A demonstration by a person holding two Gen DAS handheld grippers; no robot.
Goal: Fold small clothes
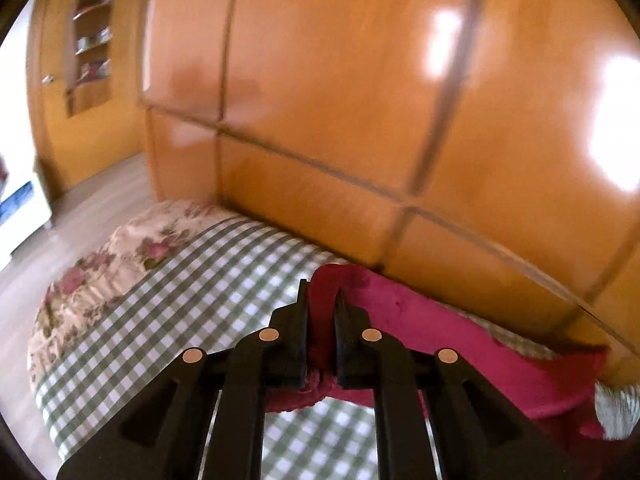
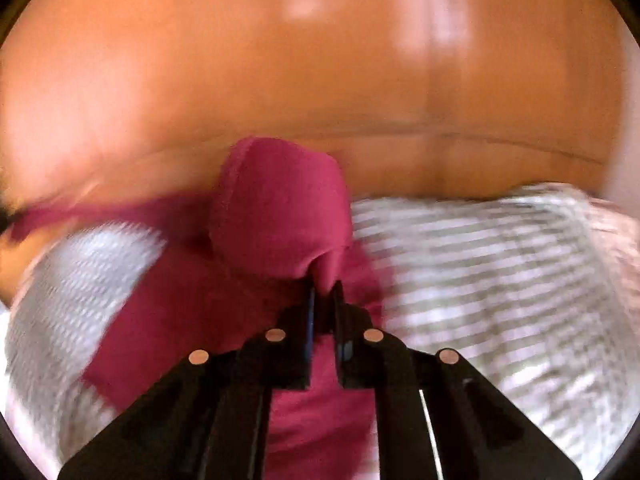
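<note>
While both tools are clamped down on cloth, you're basically mid-lift with this one. Closest to you in the left wrist view, your left tool [image 1: 322, 300] has its jaws nearly together with a bunched edge of the crimson soft knit garment [image 1: 460, 344] pinched between them, and the rest of it trails off to the right, draped over the green-and-white checked bedspread [image 1: 192, 300]. Same story in the right wrist view: your right tool [image 2: 325, 290] is squeezed narrow on another fold of the garment, with a rounded lump of red fabric bulging up just past the fingertips and more of it hanging below. That view is pretty blurred, so I can't tell which part of the garment you've got there.

Further out, a floral quilt [image 1: 100, 272] sits at the far end of the bed, and behind all of it is the glossy orange wooden wardrobe [image 1: 360, 100].

My read: you're at the pick-up-and-spread step, nothing folded yet. Next move probably calls for pulling the two tools apart to stretch that edge taut, then laying it flat on the bedspread, clear of the wardrobe side, before the first fold.
</note>
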